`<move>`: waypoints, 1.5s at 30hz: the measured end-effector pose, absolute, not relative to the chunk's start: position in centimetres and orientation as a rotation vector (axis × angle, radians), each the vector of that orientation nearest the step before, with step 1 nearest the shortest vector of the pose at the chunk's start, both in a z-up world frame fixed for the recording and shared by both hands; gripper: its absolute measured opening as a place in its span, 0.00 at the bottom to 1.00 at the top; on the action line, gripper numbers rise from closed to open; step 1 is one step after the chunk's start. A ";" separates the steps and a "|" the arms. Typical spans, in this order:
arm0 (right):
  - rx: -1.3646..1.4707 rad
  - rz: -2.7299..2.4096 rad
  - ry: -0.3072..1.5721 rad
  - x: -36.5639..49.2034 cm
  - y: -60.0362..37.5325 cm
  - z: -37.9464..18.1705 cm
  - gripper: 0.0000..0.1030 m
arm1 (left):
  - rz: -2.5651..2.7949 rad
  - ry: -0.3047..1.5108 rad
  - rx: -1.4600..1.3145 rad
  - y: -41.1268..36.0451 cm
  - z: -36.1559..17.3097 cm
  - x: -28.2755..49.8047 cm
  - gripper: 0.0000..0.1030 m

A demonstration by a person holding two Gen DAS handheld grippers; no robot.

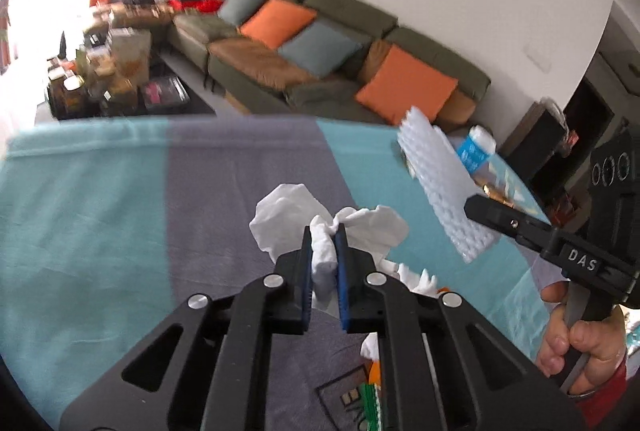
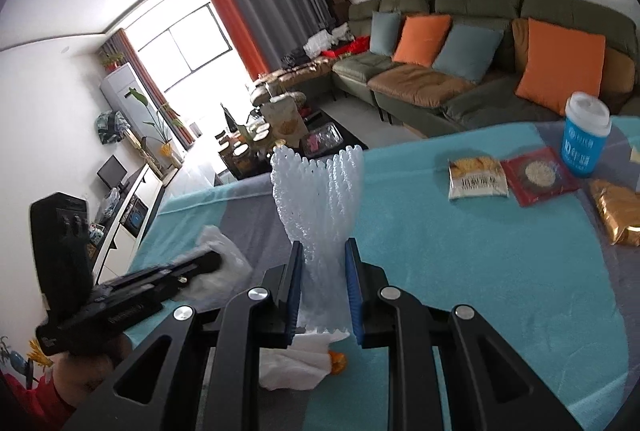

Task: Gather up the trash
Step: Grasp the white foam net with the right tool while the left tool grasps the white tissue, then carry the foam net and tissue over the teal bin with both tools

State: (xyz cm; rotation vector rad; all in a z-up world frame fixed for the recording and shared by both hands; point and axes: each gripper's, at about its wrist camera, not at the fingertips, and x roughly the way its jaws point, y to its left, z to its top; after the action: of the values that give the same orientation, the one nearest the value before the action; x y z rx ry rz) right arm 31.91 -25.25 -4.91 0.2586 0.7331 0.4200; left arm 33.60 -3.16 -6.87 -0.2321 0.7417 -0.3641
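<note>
My left gripper (image 1: 324, 235) is shut on a crumpled white tissue (image 1: 288, 207), which bulges out on both sides of the blue pads just above the teal and grey tablecloth (image 1: 100, 211). My right gripper (image 2: 323, 245) is shut on a white foam net sleeve (image 2: 320, 191) that stands up between its pads, lifted off the cloth. In the left wrist view the foam net (image 1: 436, 175) hangs at the right, held by the right gripper (image 1: 480, 205). In the right wrist view the left gripper (image 2: 212, 263) is at the lower left, over the tissue (image 2: 224, 255).
A blue and white paper cup (image 2: 586, 135), a pale snack packet (image 2: 476, 179), a red packet (image 2: 536, 181) and a gold wrapper (image 2: 616, 217) lie at the table's right. More tissue with orange peel (image 2: 296, 363) lies under the right gripper. A green sofa (image 2: 460, 71) stands beyond.
</note>
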 end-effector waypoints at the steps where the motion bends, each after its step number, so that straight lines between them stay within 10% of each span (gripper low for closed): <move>1: 0.259 0.425 0.719 31.5 -25.2 -4.5 0.19 | -0.353 0.712 -0.232 -2.6 -6.0 32.8 0.09; 45: -0.131 1.099 0.646 17.6 8.6 1.1 0.19 | 0.438 0.429 -0.201 24.1 1.3 -3.1 0.11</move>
State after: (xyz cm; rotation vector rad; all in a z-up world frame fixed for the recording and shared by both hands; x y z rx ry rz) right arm 17.62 8.64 1.15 -0.1312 0.6463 1.0991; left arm -3.06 24.06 1.31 -0.2011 0.4293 0.4381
